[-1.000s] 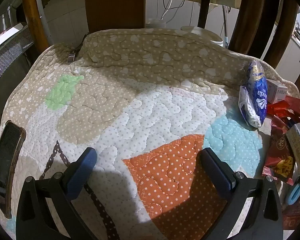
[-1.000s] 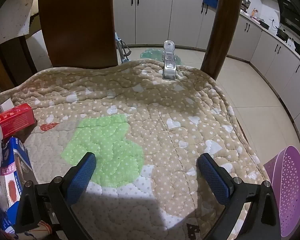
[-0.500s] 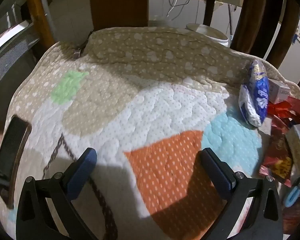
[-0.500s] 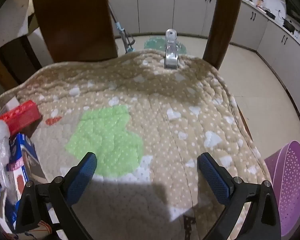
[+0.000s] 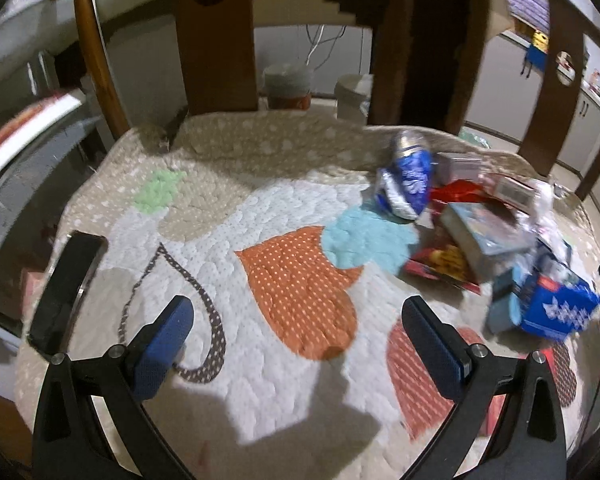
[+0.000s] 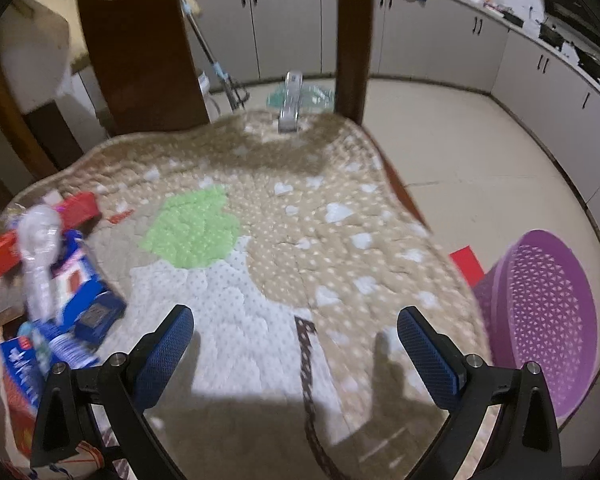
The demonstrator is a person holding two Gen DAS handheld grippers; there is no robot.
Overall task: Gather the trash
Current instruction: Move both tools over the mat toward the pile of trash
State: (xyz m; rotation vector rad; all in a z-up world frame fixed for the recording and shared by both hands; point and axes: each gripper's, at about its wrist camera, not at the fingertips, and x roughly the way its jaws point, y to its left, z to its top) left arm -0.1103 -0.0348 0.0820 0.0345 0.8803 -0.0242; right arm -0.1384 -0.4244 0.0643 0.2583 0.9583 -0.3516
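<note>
left wrist view: the left gripper [image 5: 296, 336] hangs over a quilted patchwork cover [image 5: 268, 216] with its blue-padded fingers [image 5: 166, 334] spread wide and nothing between them. taking the orange heart patch [image 5: 300, 280] as the landmark, the trash pile [image 5: 480, 232] lies to its right: a crumpled blue and silver wrapper [image 5: 410, 178] at the far end of the pile, a red snack packet [image 5: 444, 262] just beside the patch's right edge, a box [image 5: 486, 232] resting on that packet, and a blue carton [image 5: 556, 308] at the near right, blurred. a dark phone [image 5: 66, 280] lies well to the left of the orange patch, near the cover's edge. wooden chair backs [image 5: 216, 36] stand beyond the cover. right wrist view: the right gripper [image 6: 296, 354] also has its fingers [image 6: 428, 354] wide apart and empty, over the same cover. here the trash pile [image 6: 52, 280] sits at the left edge, with a clear crumpled plastic bottle [image 6: 40, 252] on top of blue cartons [image 6: 88, 300] and a red box [image 6: 78, 208] behind them. a purple perforated basket [image 6: 540, 320] stands on the floor, off the cover's right side. a metal clip [image 6: 290, 102] sits at the cover's far edge.
</note>
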